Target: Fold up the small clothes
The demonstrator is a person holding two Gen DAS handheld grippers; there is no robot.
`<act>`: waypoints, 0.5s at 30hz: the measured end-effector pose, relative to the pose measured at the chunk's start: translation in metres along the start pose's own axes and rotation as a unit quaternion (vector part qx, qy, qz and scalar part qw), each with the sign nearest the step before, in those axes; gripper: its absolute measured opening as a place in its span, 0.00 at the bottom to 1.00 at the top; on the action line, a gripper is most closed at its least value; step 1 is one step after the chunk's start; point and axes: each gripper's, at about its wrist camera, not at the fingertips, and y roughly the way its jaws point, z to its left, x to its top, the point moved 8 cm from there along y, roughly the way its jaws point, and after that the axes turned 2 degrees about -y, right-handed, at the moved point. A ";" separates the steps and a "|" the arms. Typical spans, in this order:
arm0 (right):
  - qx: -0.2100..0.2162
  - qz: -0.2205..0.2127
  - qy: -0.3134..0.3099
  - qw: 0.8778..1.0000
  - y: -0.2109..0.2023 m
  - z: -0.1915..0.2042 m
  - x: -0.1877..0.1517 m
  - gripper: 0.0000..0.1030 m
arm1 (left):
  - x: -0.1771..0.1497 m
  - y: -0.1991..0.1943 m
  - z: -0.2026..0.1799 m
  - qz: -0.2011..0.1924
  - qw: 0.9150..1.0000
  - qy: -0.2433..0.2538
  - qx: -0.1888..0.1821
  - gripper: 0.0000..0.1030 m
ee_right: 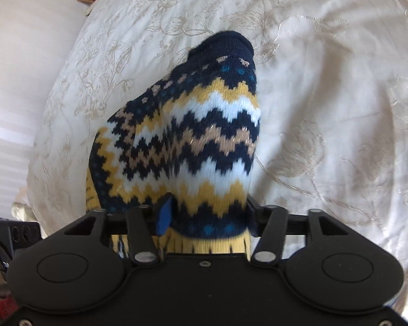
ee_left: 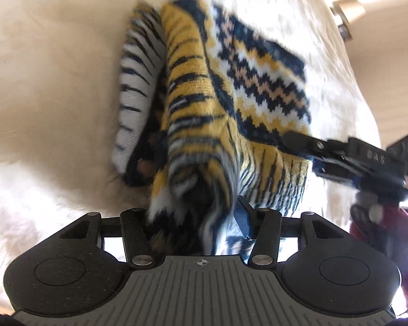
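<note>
While both grippers carry the knit over the bed

The left gripper (ee_left: 195,212) and right gripper (ee_right: 206,217) each clamp a bunched edge of the zigzag sweater (ee_right: 187,141) above the white bedspread (ee_right: 326,95); level, matched hands should keep the fold square.

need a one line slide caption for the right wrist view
Right tongs grip a navy, yellow and white zigzag-knit garment, lifted over a cream embroidered bedspread.
</note>
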 end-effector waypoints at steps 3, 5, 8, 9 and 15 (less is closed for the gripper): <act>0.006 -0.019 -0.018 1.000 -0.013 0.002 -0.003 0.70 | -0.005 -0.024 -0.007 -0.038 0.998 0.032 0.037 0.48; 0.009 -0.031 -0.027 0.999 -0.024 -0.001 -0.008 0.71 | -0.014 -0.046 -0.008 -0.062 0.995 0.060 0.054 0.48; 0.004 -0.051 -0.036 0.998 -0.038 -0.005 -0.010 0.72 | -0.018 -0.077 -0.010 -0.094 0.990 0.089 0.064 0.48; 0.001 -0.059 -0.035 0.998 -0.042 -0.006 -0.011 0.73 | -0.017 -0.084 -0.016 -0.103 0.988 0.096 0.064 0.48; -0.009 -0.092 -0.013 0.996 -0.059 -0.017 -0.017 0.73 | 0.003 -0.088 -0.064 -0.150 0.975 0.157 0.047 0.51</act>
